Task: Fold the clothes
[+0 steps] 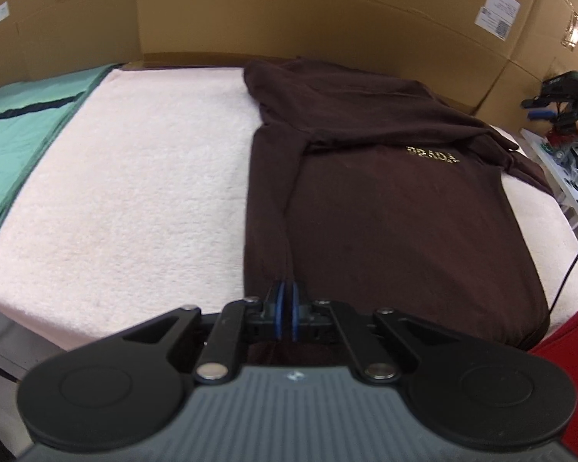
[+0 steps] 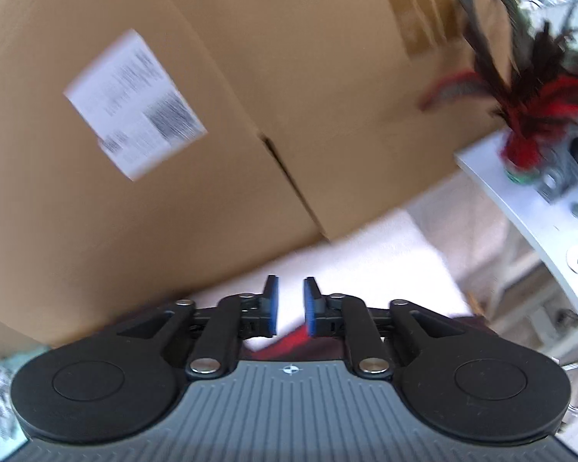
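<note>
A dark brown T-shirt (image 1: pixel 385 200) with gold lettering lies on the pale pink towel (image 1: pixel 135 192) that covers the table. Its left side is folded over onto the body, and that fold edge runs down into my left gripper (image 1: pixel 287 292). The left gripper's blue pads are pressed together on the shirt's near hem. In the right wrist view, my right gripper (image 2: pixel 291 296) is open with nothing between its blue pads. It hovers over the towel (image 2: pixel 385 261), tilted up toward a cardboard box (image 2: pixel 250 77). That view is blurred, and only a dark strip of cloth shows beneath the gripper.
Cardboard boxes (image 1: pixel 289 11) wall off the far side. A teal cloth (image 1: pixel 15 131) lies at the left edge. A white shelf (image 2: pixel 531 215) with a red and black feather duster (image 2: pixel 528 88) and clutter stands at the right. A person's red sleeve (image 1: pixel 574 365) is at lower right.
</note>
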Tool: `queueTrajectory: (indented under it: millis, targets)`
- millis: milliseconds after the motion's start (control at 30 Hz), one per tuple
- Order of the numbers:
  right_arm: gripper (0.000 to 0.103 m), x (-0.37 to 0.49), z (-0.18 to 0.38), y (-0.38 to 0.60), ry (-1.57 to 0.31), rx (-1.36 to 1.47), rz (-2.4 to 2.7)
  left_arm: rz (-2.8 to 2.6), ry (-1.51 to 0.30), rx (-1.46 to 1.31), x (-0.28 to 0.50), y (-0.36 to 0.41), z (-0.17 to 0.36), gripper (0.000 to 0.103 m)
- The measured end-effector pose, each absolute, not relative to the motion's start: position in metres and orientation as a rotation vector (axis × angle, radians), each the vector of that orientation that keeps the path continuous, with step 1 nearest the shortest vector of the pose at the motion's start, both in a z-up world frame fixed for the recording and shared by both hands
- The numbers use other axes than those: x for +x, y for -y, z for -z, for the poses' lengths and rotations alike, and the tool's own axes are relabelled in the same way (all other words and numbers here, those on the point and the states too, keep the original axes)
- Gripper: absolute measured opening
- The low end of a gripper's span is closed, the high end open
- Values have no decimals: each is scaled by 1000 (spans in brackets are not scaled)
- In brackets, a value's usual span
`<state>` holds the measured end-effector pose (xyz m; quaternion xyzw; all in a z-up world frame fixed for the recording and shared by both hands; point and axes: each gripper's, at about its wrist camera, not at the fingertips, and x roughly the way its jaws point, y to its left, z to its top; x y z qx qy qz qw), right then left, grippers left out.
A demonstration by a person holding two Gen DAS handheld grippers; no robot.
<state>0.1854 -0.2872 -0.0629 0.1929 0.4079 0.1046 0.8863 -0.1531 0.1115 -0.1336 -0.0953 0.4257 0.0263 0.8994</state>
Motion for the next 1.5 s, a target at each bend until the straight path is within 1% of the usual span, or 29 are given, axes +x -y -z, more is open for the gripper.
queueTrajectory:
  millis: [67,133,167,200,233,300,333,367,400,433,467,533,767,800,867,967,1000,1133,1167,1200,1233,1267,1300,1333,1367,1400,1433,1467,1500]
  targets:
    - [35,189,78,290,-898,395,-204,-47,-889,-197,-150,-108,136,0]
    - [44,193,91,287,-915,376,-201,-43,-897,-199,-148,-107,139,0]
    - [49,195,97,286,-920,365,-201,-42,-903,-198,-146,-107,140,0]
    - [59,199,103,283,-928,350,-197,-42,-908,-196,-146,-107,141,0]
    - [64,203,110,279,-938,334,-191,-43,-912,-194,-145,-108,141,0]
    - [65,210,124,272,-952,309,-178,-45,-920,-190,-143,-108,140,0]
    - [63,212,128,270,-942,303,-177,-47,-924,-188,-142,-108,139,0]
    - [57,213,130,267,-925,293,-179,-46,-926,-189,-142,-107,139,0]
    - [39,213,133,264,-908,284,-181,-44,-928,-190,-142,-106,139,0]
    - [26,215,135,260,-905,264,-194,-41,-929,-192,-142,-105,139,0]
    - [16,216,134,256,-906,241,-204,-39,-931,-193,-142,-104,139,0]
    - [7,215,127,252,-888,214,-217,-35,-935,-196,-142,-102,139,0]
    - [5,195,78,288,-717,337,-255,-20,-937,-210,-146,-103,136,0]
    - [1,194,74,294,-702,341,-242,-17,-939,-209,-147,-104,135,0]
    - [1,191,67,305,-665,343,-201,-10,-943,-206,-149,-107,134,0]
    - [1,194,64,320,-673,382,-191,0,-946,-199,-152,-109,132,0]
    - [6,196,65,322,-699,383,-202,3,-944,-194,-153,-109,130,0]
    - [17,190,93,311,-924,502,-362,15,-939,-159,-155,-102,125,0]
    - [24,186,103,302,-984,509,-389,23,-940,-151,-155,-100,125,0]
    - [27,181,110,292,-1021,507,-413,25,-944,-136,-154,-96,126,3]
    - [29,176,117,281,-1041,498,-435,24,-950,-117,-154,-93,128,16]
    - [30,171,123,270,-1061,489,-457,23,-956,-99,-153,-90,130,23]
    - [30,167,127,259,-1077,482,-477,19,-960,-85,-152,-88,132,27]
    - [31,165,131,248,-1091,477,-497,5,-964,-79,-153,-87,134,27]
    - [38,162,133,237,-1096,460,-508,-13,-967,-75,-153,-88,137,27]
    - [53,161,134,227,-1086,433,-505,-39,-969,-72,-154,-89,139,28]
    - [59,161,135,218,-1072,408,-497,-59,-969,-71,-156,-91,139,28]
    - [69,161,135,211,-1059,395,-492,-76,-969,-71,-159,-92,139,29]
    - [74,162,135,205,-1047,393,-489,-93,-969,-71,-162,-94,140,30]
